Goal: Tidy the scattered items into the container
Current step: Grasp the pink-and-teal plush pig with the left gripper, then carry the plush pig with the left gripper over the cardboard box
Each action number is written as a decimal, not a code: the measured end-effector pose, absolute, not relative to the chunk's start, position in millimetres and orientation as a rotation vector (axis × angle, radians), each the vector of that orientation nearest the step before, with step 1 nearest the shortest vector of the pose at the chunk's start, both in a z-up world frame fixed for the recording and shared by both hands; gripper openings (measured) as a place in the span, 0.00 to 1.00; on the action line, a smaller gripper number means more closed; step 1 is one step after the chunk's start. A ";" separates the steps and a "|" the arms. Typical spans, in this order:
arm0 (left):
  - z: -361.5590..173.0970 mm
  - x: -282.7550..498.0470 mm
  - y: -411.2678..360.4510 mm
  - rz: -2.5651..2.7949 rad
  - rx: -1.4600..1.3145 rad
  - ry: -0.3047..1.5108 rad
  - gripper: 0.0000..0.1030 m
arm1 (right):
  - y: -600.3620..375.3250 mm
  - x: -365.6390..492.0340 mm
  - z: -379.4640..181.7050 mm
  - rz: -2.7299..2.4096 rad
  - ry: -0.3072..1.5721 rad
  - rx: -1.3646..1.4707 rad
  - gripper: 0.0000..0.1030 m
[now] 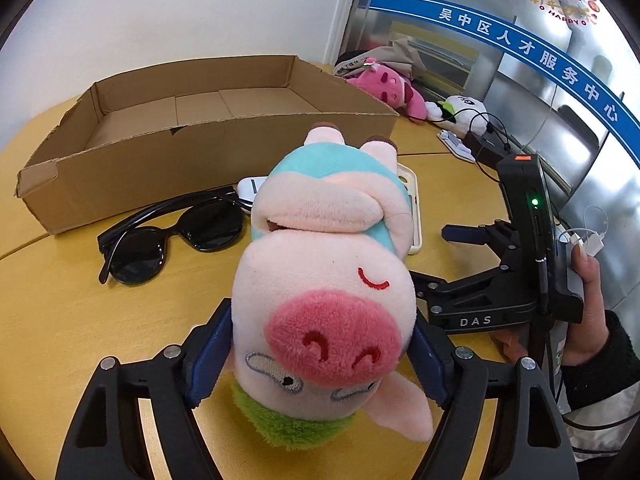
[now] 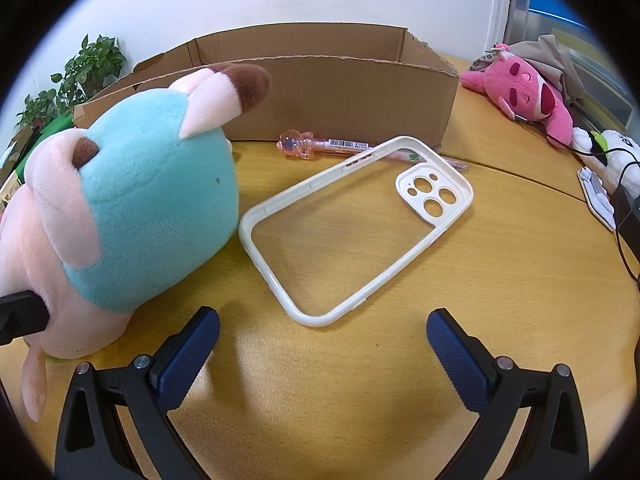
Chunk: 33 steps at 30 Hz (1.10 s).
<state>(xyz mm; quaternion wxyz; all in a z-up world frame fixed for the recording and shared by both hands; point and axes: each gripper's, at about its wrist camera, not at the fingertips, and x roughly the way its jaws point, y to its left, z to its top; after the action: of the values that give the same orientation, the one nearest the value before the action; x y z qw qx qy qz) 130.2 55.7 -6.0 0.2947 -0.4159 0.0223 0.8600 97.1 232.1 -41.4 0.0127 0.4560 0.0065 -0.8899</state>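
My left gripper (image 1: 320, 352) is shut on the head of a pink plush pig (image 1: 320, 280) in a teal shirt, which lies on the wooden table; the pig also shows at the left of the right wrist view (image 2: 132, 208). The open cardboard box (image 1: 168, 136) stands behind it, its front wall in the right wrist view (image 2: 344, 96). Black sunglasses (image 1: 168, 236) lie in front of the box. My right gripper (image 2: 322, 348) is open and empty, just short of a white phone case (image 2: 356, 228). A pink pen (image 2: 340, 146) lies behind the case by the box.
A pink plush toy (image 2: 524, 92) and a white plush (image 1: 464, 110) lie at the table's far right with cables and a black device (image 2: 628, 208). A white object (image 1: 250, 190) lies behind the pig. A potted plant (image 2: 80, 76) stands at the far left.
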 end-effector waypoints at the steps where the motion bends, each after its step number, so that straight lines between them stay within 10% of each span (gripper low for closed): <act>1: -6.2 131.5 54.8 2.293 -1.106 0.057 0.81 | 233.4 99.1 -41.2 -2.774 0.022 1.421 1.00; 11: -10.4 140.5 46.9 2.340 -1.089 -0.013 0.81 | 252.7 111.8 52.7 -2.711 -0.417 1.046 1.00; 20: -15.3 139.6 31.2 2.333 -1.099 -0.123 0.79 | 195.8 55.9 -1.6 -2.427 -0.602 1.188 0.91; 33: 43.8 163.0 14.4 2.417 -0.938 -0.107 0.76 | 170.8 81.3 55.6 -2.467 -0.515 0.983 0.69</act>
<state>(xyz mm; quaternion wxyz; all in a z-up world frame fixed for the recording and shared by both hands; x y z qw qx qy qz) 163.0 14.4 43.8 0.2699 -0.3479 -0.0398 0.8969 81.3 170.8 55.6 0.2165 0.3548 -0.1860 -0.8903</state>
